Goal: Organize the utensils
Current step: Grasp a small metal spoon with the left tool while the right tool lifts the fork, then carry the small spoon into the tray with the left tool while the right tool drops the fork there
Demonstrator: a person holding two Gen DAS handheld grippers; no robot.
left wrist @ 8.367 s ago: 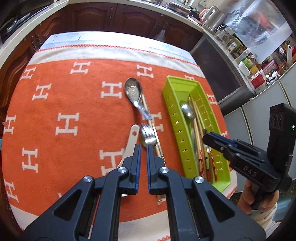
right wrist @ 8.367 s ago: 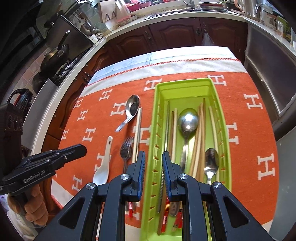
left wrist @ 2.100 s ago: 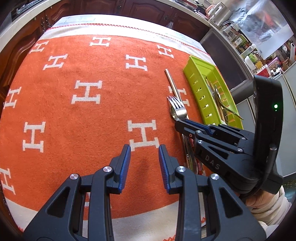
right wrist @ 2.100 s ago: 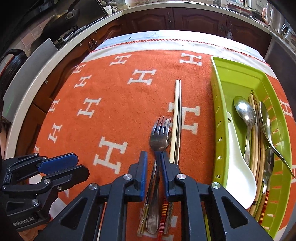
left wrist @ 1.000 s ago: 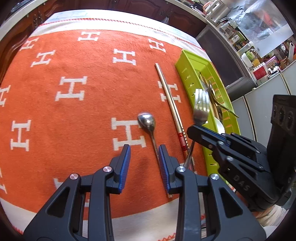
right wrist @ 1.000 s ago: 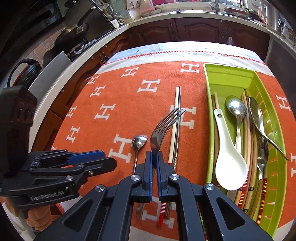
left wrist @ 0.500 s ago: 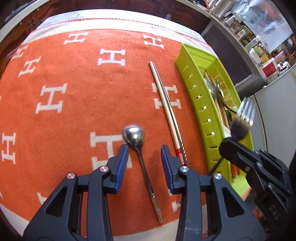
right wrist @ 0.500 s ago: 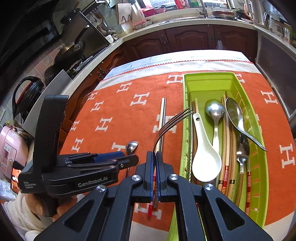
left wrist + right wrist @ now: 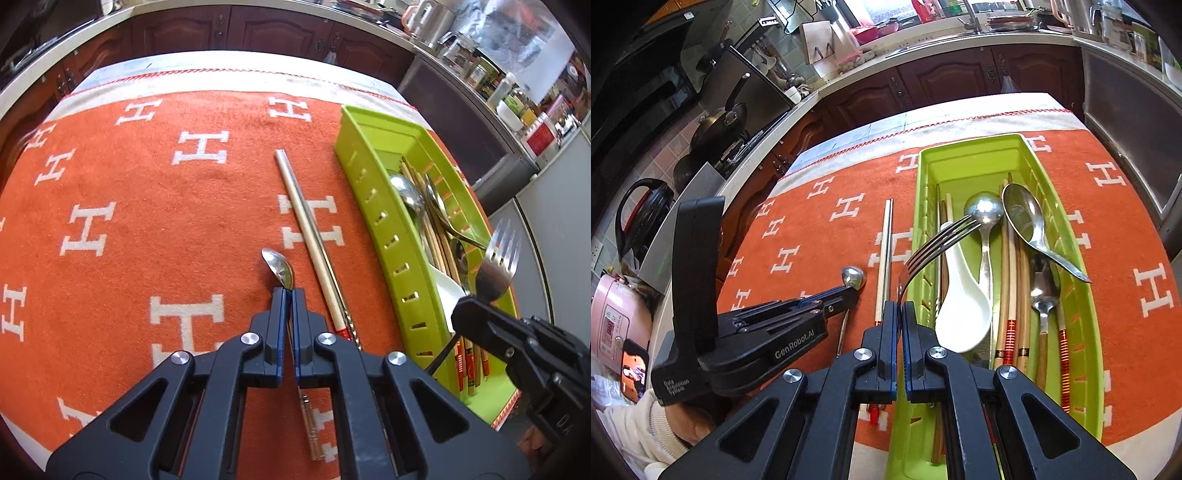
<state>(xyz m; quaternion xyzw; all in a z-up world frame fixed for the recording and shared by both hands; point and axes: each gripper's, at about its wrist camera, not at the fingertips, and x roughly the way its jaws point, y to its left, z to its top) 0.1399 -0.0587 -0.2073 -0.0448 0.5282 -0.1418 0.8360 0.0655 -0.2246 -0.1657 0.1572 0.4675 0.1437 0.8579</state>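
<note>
A small steel spoon (image 9: 279, 266) lies on the orange cloth. My left gripper (image 9: 290, 292) is closing tight on the spoon's neck, and its pads press the thin handle. The spoon's bowl (image 9: 853, 277) also shows in front of the left gripper (image 9: 849, 291) in the right wrist view. My right gripper (image 9: 899, 305) is shut on a fork (image 9: 940, 238), held tines up over the near left part of the green tray (image 9: 1087, 295). The fork (image 9: 498, 264) also shows at the right of the left wrist view. A pair of metal chopsticks (image 9: 308, 232) lies between spoon and tray.
The tray holds a white ceramic spoon (image 9: 964, 306), steel spoons (image 9: 1023, 216) and several chopsticks (image 9: 1010, 288). The orange cloth (image 9: 110, 184) with white H marks covers the table. A kitchen counter with pans (image 9: 716, 125) and a kettle (image 9: 639, 210) stands at the far left.
My left gripper has dropped over the small spoon and closed on its handle. My right gripper has carried the fork further right, over the tray.
</note>
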